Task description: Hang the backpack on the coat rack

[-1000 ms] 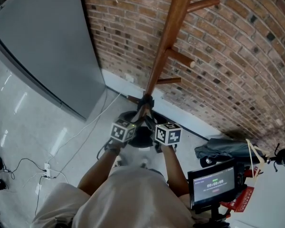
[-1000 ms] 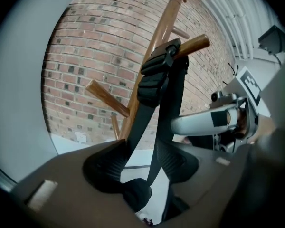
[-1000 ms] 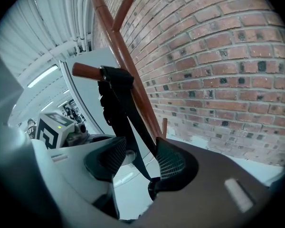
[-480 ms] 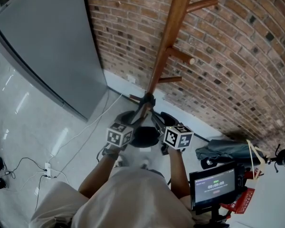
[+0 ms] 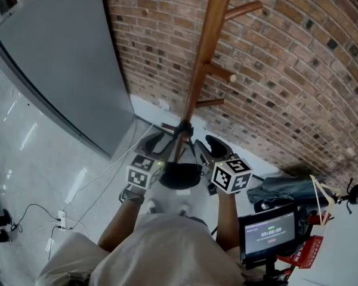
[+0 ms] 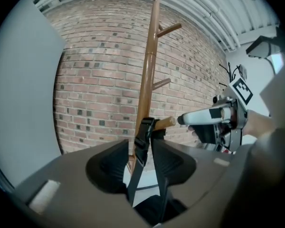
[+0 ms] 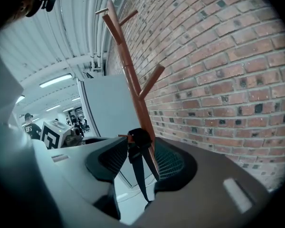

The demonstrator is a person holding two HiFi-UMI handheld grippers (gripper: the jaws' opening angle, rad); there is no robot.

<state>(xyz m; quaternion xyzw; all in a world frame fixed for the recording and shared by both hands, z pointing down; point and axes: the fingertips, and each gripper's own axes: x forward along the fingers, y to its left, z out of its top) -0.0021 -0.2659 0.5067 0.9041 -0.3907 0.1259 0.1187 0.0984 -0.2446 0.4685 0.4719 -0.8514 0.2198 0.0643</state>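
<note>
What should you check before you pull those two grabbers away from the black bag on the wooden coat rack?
1. The strap sits over the low peg: ok.
2. The left gripper has let go: ok. The strap runs between its jaws, which have just been closing a little, but they stand apart and do not pinch it.
3. The right gripper has let go: ok. Its jaws have also just been closing slightly, with the strap between them, unpinched.
4. The coat rack stands upright: ok.
5. The backpack hangs clear of the floor: cannot tell.
</note>
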